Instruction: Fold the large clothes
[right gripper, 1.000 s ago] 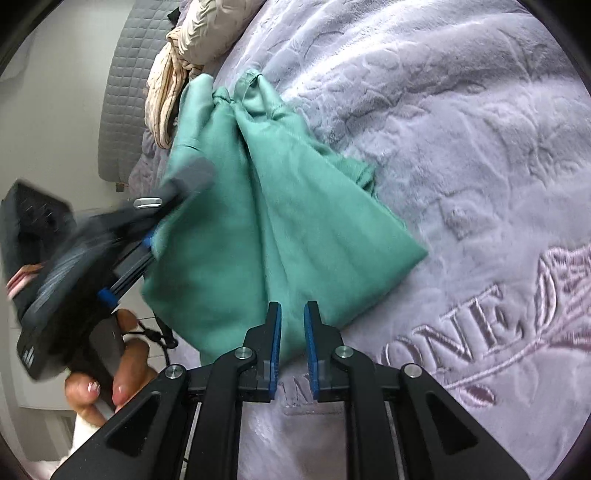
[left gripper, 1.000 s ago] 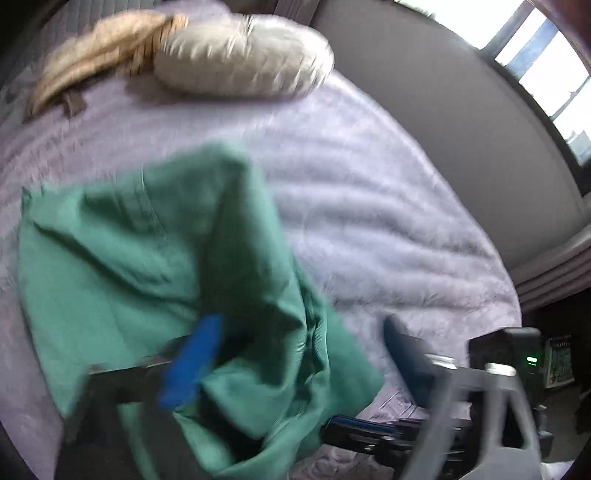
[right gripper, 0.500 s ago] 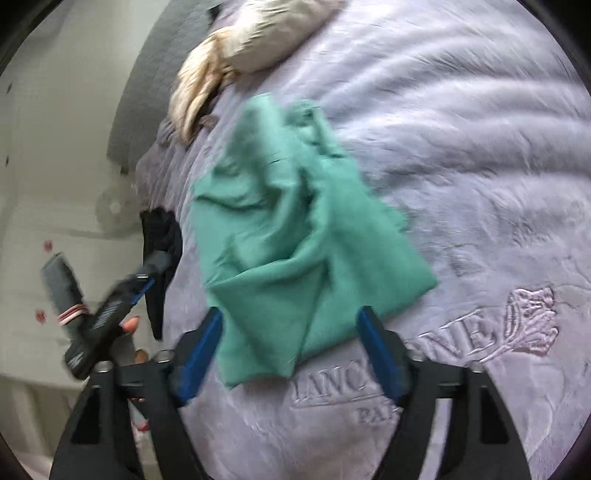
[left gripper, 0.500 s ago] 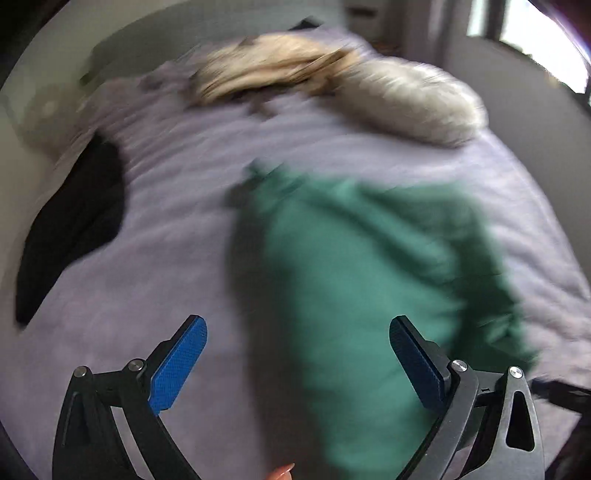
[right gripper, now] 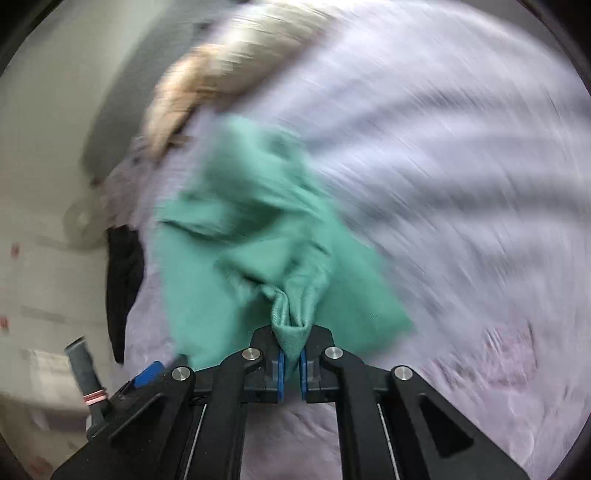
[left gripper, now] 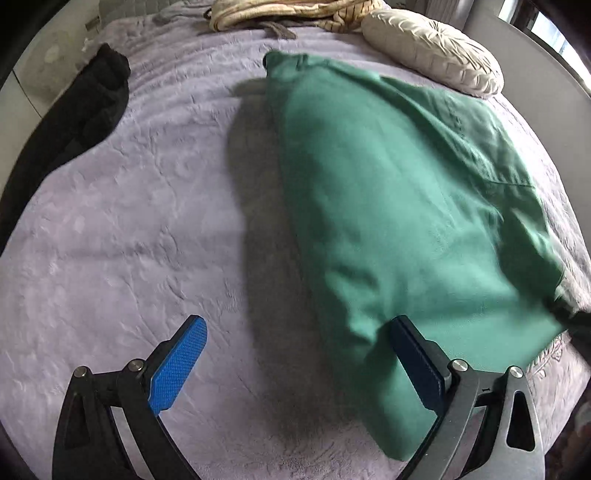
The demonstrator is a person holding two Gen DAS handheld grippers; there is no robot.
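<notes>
A large green garment (left gripper: 388,206) lies folded lengthwise on the lilac bedspread (left gripper: 129,221), running from the near right toward the pillows. My left gripper (left gripper: 295,354) is open and empty, its right finger (left gripper: 417,362) at the garment's near edge. In the right wrist view my right gripper (right gripper: 291,365) is shut on a bunched near edge of the green garment (right gripper: 258,236), which is lifted from the bedspread (right gripper: 461,184). The left gripper's blue pad (right gripper: 147,373) shows at the lower left there. That view is blurred.
A black garment (left gripper: 74,114) lies at the bed's left edge. A round cream pillow (left gripper: 436,55) and a beige bundle (left gripper: 288,14) sit at the head. A grey wall (left gripper: 546,74) runs along the right.
My right gripper has shut on the garment's near edge and is moving fast. My left gripper has let go of the cloth and opened; it now faces the bed's left side.
</notes>
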